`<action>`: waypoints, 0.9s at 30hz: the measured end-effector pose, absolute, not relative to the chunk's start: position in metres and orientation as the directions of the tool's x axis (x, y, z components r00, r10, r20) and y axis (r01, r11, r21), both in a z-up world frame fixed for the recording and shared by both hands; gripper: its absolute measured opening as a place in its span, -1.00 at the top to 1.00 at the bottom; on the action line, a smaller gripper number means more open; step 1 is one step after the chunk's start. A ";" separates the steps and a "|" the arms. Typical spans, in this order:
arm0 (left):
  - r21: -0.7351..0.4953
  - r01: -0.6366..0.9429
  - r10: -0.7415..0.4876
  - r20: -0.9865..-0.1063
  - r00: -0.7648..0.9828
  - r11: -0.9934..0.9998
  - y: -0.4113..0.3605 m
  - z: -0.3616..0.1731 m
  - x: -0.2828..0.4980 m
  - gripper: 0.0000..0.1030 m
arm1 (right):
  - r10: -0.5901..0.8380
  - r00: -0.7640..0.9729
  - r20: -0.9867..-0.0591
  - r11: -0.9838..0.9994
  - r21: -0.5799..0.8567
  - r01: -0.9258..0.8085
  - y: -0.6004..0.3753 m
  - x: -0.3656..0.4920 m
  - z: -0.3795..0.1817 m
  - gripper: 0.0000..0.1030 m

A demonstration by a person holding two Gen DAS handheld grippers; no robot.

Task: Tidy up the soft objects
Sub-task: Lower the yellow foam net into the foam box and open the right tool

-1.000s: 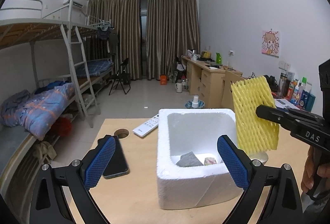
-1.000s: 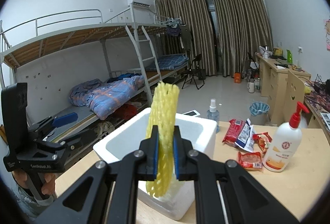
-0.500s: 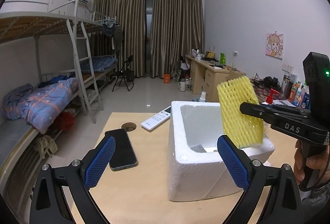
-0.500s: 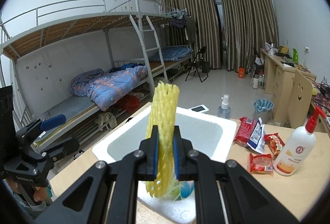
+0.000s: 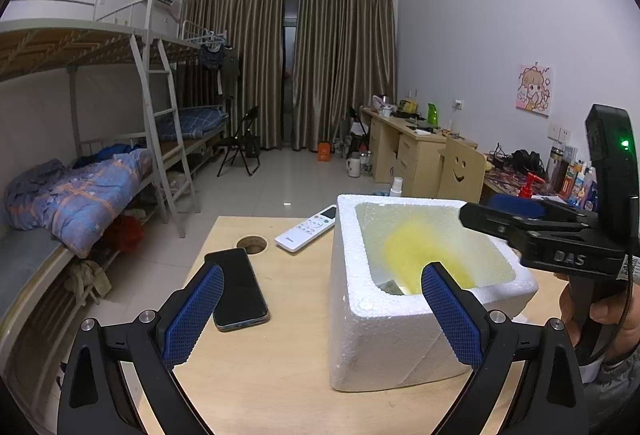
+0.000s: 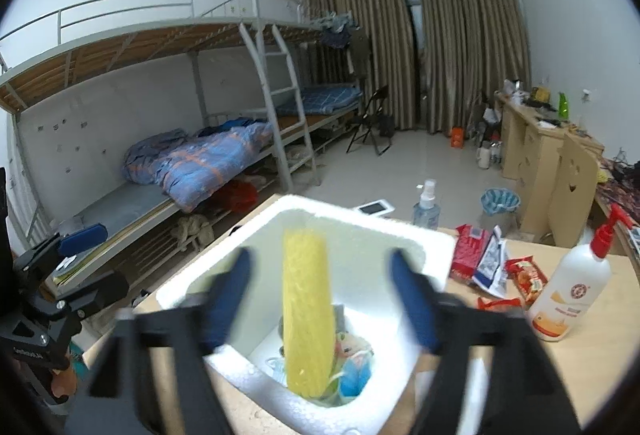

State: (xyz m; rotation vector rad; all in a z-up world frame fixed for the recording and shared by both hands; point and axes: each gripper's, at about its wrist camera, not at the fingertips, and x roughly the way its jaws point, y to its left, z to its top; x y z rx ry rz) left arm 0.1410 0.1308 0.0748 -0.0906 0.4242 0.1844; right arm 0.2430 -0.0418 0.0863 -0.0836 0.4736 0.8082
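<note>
Netting (image 6: 308, 319) drops into foam box (image 6: 352, 235) as right gripper (image 6: 320, 291) fingers spread (left gripper (image 5: 320, 315) spread, empty); snack packets (image 6: 496, 267) remain.

blur: right gripper (image 6: 320, 295) fingers smeared as its jaws open, yellow foam net (image 6: 308, 319) between them untouched | net from left wrist only a yellow smear (image 5: 424, 255) | hidden: items under net in foam box (image 6: 360, 231) unreadable | cut off: left gripper (image 5: 320, 315) arms at bottom edge
</note>
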 end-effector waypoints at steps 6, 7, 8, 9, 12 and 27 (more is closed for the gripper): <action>-0.050 -0.191 0.153 -0.420 0.895 0.980 0.129 0.075 0.141 -0.93 | 0.672 0.598 -0.436 0.699 0.108 -0.707 -0.046 0.241 0.087 -0.70; -0.048 -0.189 0.153 -0.418 0.896 0.981 0.128 0.076 0.141 -0.93 | 0.674 0.597 -0.436 0.698 0.109 -0.708 -0.046 0.241 0.087 -0.70; -0.045 -0.189 0.154 -0.416 0.897 0.981 0.127 0.076 0.140 -0.93 | 0.676 0.597 -0.432 0.697 0.113 -0.708 -0.047 0.241 0.088 -0.70; -0.042 -0.189 0.155 -0.415 0.897 0.981 0.126 0.076 0.140 -0.93 | 0.678 0.596 -0.429 0.696 0.116 -0.708 -0.048 0.240 0.088 -0.70; -0.043 -0.188 0.154 -0.415 0.897 0.981 0.124 0.077 0.138 -0.93 | 0.683 0.595 -0.424 0.693 0.117 -0.712 -0.052 0.240 0.089 -0.70; -0.045 -0.196 0.160 -0.417 0.895 0.980 0.109 0.082 0.131 -0.93 | 0.695 0.611 -0.380 0.696 0.140 -0.705 -0.086 0.216 0.097 -0.74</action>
